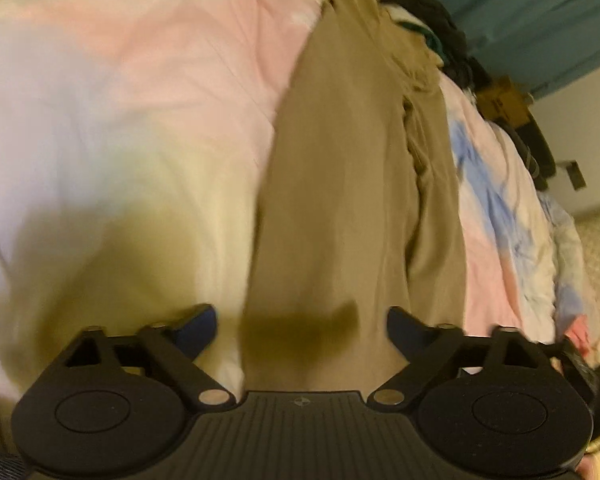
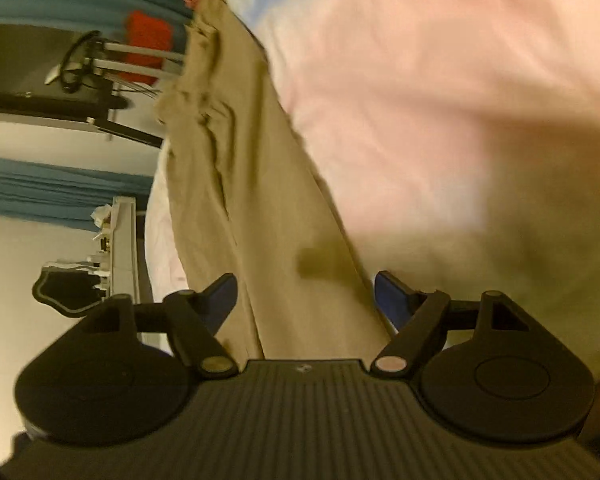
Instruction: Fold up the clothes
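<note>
My left claw (image 1: 302, 324) hangs with its blue pads wide apart over the near end of the tan trousers (image 1: 340, 184), gripping nothing. My right claw (image 2: 305, 292) is the same: pads apart, the trouser cloth running between them, nothing pinched. The trousers lie stretched long on the bed, on a pink and blue tie-dye bedspread (image 1: 140, 80), reaching from my claws to the far end, where the cloth bunches into wrinkles (image 2: 204, 120).

The main risk, as I judge it, is closing on too much. The bedspread lies directly under the trousers, and if I push down too deep before I close, I could pinch it along with the trousers and drag it up into the fold. The other risk is catching only the top layer, so the leg beneath lags and the fold comes out crooked. The wrinkled far end could also fold in lumpy unless it is smoothed first.

In the right wrist view the trousers lie close to the left edge of the bed; a careless pull that way could slide them off. Both views are blurred, so I cannot tell how close my pads are to the cloth.
</note>
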The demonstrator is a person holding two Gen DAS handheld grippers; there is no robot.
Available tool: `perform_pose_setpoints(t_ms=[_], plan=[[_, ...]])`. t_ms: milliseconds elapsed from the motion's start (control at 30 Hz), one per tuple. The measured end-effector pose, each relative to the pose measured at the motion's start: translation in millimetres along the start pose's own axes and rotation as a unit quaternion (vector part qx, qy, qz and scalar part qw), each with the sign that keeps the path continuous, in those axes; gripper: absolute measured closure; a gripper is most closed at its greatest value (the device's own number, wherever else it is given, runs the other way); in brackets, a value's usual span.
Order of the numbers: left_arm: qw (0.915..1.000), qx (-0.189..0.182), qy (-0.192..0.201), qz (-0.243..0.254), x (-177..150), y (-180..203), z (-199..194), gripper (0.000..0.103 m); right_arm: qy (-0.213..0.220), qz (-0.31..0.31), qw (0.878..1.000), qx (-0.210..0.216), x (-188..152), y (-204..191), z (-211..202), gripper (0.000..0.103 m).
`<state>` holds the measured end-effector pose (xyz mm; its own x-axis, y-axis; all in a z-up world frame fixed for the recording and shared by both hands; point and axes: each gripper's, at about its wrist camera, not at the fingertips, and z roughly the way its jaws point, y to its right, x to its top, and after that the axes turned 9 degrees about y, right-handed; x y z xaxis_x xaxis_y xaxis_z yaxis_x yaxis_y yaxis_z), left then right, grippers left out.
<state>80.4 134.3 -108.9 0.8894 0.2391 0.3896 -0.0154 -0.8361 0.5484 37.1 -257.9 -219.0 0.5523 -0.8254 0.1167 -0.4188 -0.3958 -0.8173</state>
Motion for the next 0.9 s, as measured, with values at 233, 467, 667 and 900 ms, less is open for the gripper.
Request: perform_pose_setpoints(t_ms=[233,467,667,900], plan=[[0.9993,-0.014,-0.023,-0.027,-10,-9,-3,0.082,-0.007,-0.014,0.999,-0.029,-11,-3,-4,0.066],[0.997,-0.001,-0.062,-0.047,-16,-15,9,0.05,-0.015,-0.081,0.995,-0.062,-22,-14,4,0.066],[0.9971,0.012,-0.075,0.001,-25,-2,5,0.071,-0.087,-0.182,0.976,-0.088,-53,-41,10,0.057],[0.9985,-0.031,-0.044,-0.008,-28,-3,-22,0.089,-0.078,-0.22,0.97,-0.072,-64,-65,-7,0.092]])
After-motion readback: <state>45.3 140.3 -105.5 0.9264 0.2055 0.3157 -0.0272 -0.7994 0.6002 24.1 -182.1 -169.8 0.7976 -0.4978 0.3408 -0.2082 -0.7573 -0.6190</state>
